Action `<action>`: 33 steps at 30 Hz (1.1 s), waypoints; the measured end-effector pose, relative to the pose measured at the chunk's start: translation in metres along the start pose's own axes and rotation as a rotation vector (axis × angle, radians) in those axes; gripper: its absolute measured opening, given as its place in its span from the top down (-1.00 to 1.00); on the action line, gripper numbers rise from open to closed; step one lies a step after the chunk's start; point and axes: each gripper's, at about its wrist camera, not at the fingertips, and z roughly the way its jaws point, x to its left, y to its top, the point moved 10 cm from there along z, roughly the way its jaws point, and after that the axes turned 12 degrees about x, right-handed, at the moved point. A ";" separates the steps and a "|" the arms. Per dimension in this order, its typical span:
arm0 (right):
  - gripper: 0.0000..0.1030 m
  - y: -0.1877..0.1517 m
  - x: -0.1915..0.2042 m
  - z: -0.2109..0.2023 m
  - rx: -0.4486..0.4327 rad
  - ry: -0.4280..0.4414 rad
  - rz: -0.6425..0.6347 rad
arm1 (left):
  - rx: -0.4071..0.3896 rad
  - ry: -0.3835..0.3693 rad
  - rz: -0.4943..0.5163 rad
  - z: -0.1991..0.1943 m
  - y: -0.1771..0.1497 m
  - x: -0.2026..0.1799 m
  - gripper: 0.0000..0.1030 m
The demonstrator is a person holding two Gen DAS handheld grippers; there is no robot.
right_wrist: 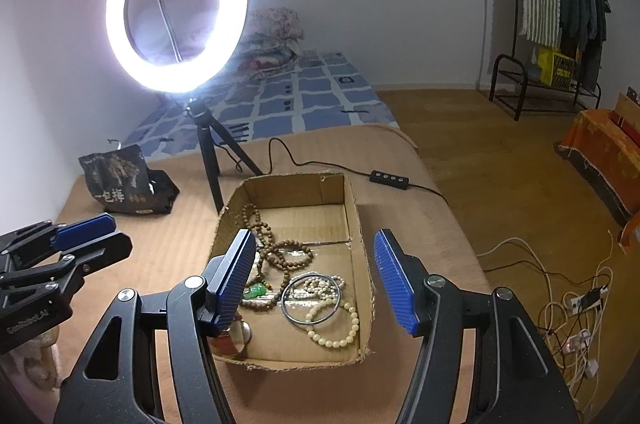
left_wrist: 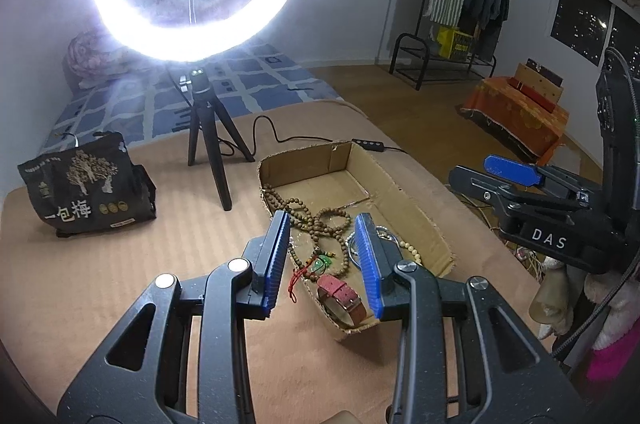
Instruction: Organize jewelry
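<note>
An open cardboard box (left_wrist: 400,192) (right_wrist: 356,208) lies on the tan cloth and holds the jewelry. Inside are a long wooden bead strand (left_wrist: 304,216) (right_wrist: 260,236), a green pendant (left_wrist: 322,262) (right_wrist: 256,291), a silver bangle (right_wrist: 312,300), a cream bead bracelet (right_wrist: 336,324) and a red-strap watch (left_wrist: 340,298). My left gripper (left_wrist: 323,260) hovers open over the box's near end, its blue pads apart and holding nothing. My right gripper (right_wrist: 315,282) also hangs open and unloaded above the box, over the bangle. In the right wrist view its left finger hides most of the watch.
A lit ring light on a black tripod (left_wrist: 208,152) (right_wrist: 212,164) stands just behind the box. Its cable and controller (right_wrist: 388,180) run past the box's far right corner. A black snack bag (left_wrist: 84,184) (right_wrist: 124,184) sits at the left. Cords and power strips (right_wrist: 580,304) lie on the floor.
</note>
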 end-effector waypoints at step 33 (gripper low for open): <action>-0.42 -0.049 0.047 -0.123 -0.145 -0.026 -0.066 | -0.154 0.049 0.011 -0.157 -0.073 -0.016 -0.16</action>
